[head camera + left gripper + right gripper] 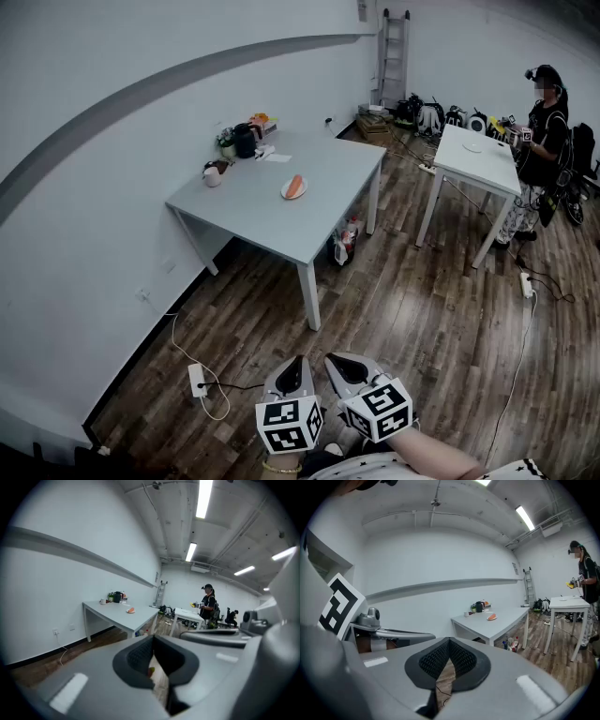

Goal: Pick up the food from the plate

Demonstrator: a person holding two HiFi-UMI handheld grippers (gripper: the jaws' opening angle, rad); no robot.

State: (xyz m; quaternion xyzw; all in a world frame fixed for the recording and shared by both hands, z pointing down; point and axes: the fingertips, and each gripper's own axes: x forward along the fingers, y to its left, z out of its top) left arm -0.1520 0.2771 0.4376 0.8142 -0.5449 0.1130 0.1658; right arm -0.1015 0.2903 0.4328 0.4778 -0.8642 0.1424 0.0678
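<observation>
White wall [84, 216] with a grey band on the left, dark wood-plank floor [403, 309], grey desk [253, 202] against that wall, white desk [487, 164] far right, ladder [394, 47] in the far corner, ceiling strip lights [204, 498]

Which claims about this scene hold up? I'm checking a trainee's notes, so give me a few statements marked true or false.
1. The food lies on the plate on the grey table. True.
2. The left gripper holds the food. False: it is shut on nothing, far from the table.
3. The right gripper is shut, above the floor. True.
4. A person sits at the grey table. False: the person stands by the white table.
</observation>
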